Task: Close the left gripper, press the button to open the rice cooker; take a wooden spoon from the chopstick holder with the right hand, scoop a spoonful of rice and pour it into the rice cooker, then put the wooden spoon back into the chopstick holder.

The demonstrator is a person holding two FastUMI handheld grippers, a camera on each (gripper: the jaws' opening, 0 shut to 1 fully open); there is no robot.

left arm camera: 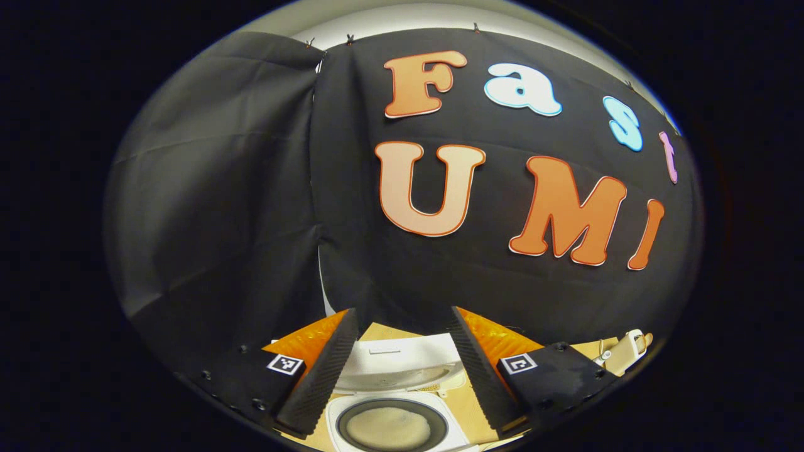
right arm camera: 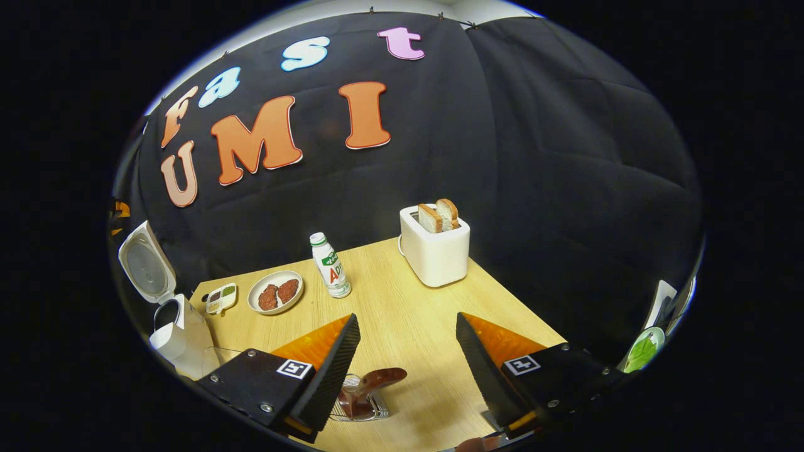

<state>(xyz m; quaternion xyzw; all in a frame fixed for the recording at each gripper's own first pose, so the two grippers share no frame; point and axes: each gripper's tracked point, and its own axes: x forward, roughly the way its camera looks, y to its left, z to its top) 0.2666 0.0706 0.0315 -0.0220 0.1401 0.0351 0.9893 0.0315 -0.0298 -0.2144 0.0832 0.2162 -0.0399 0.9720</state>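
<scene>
The white rice cooker (left arm camera: 392,408) stands open below my left gripper (left arm camera: 402,312), its lid (left arm camera: 402,361) tipped back and pale rice (left arm camera: 388,428) lying in the dark inner pot. The left gripper is open and holds nothing, hovering above the cooker. In the right gripper view the cooker (right arm camera: 179,336) sits at the far left with its lid (right arm camera: 146,263) raised. My right gripper (right arm camera: 407,317) is open, fingers wide apart. Just below and between them a dark wooden spoon (right arm camera: 377,380) rests in the wire chopstick holder (right arm camera: 355,409), untouched by either finger.
On the wooden table (right arm camera: 408,314) stand a white toaster (right arm camera: 434,251) with two bread slices, a small bottle (right arm camera: 330,265), a plate (right arm camera: 275,292) with two patties and a small sauce dish (right arm camera: 221,298). A cream-coloured object (left arm camera: 628,349) lies right of the cooker.
</scene>
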